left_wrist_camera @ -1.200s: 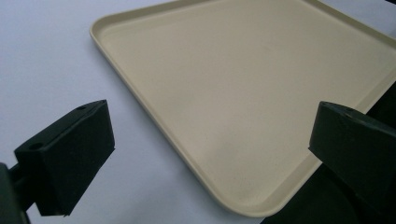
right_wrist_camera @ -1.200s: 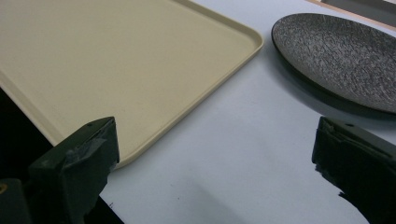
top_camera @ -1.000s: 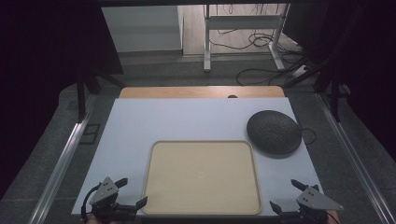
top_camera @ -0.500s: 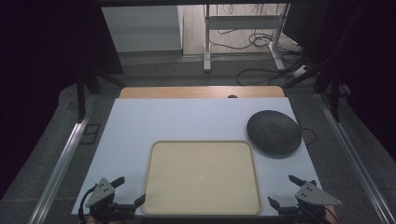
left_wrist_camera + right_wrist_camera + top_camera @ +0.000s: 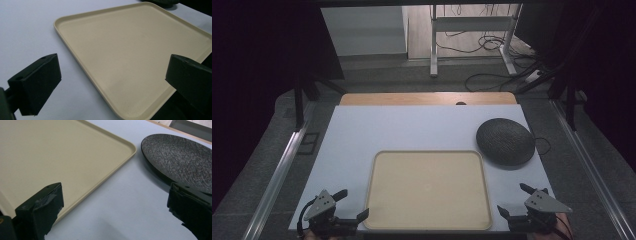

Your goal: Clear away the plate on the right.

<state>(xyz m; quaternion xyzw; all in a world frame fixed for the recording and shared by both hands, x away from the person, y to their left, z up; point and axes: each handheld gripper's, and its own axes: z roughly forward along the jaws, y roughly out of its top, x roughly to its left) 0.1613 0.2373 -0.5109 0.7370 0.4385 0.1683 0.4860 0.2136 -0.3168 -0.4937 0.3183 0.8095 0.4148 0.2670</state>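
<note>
Nothing has been picked up yet, so the work looks like it is only at the very start. The left gripper [image 5: 346,206] sits at the near left corner of the tray [image 5: 428,222], and its jaws are wide apart with nothing between them. In the left gripper view the tray's [image 5: 75,53] rim runs between the two jaws, close below them. The right gripper [image 5: 515,200] sits at the near right corner, and its jaws are wide apart too and hold nothing. In the right gripper view the tray's [image 5: 105,177] edge lies near one jaw and the dark plate [image 5: 180,157] lies near the other. The tray is flat in the middle of the mat [image 5: 402,127], near the person, and it has nothing on it. The plate [image 5: 505,140] is round and speckled, and it rests on the mat just past the tray's far right corner, not touching it as far as I can tell. I think the plate may go onto the tray, and that is all left to do. The mat is pale and smooth, and it covers a wooden table [image 5: 427,98] whose far edge peeks out. Behind the table the room is dark, with a grey floor, a metal stand [image 5: 472,30] and loose cables [image 5: 492,47].
</note>
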